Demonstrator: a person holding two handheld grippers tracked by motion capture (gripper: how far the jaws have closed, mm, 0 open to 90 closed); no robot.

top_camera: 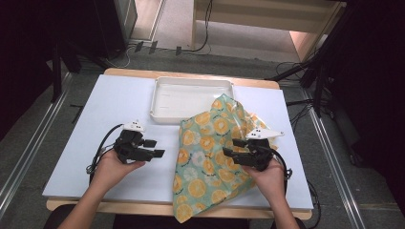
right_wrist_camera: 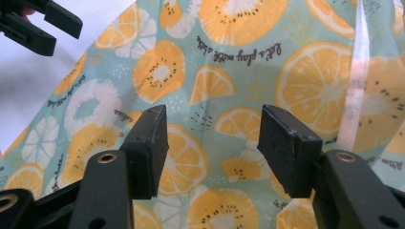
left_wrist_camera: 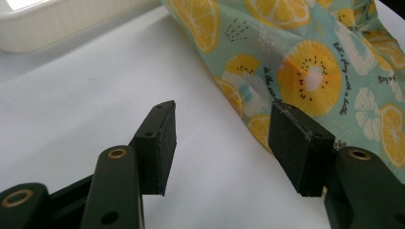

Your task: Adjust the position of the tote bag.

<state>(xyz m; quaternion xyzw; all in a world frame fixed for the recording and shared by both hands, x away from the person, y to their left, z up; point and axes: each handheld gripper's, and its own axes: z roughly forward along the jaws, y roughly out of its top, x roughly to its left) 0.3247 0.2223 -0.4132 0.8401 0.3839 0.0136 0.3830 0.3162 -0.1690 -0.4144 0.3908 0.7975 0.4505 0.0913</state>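
From overhead I look forward and down; each gripper camera looks closely along its jaws, sharing the fruit-print cloth [top_camera: 210, 143].

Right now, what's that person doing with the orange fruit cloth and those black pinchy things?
A person sits at a white table with a two-jaw gripper in each hand. The right gripper hovers over a teal cloth printed with orange slices, its jaws open and nothing pinched between them. The left gripper is open too, over bare table beside the cloth's edge. The cloth lies rumpled, one corner reaching the white tray at the back and another hanging over the near table edge. It looks like they're about to grab it.
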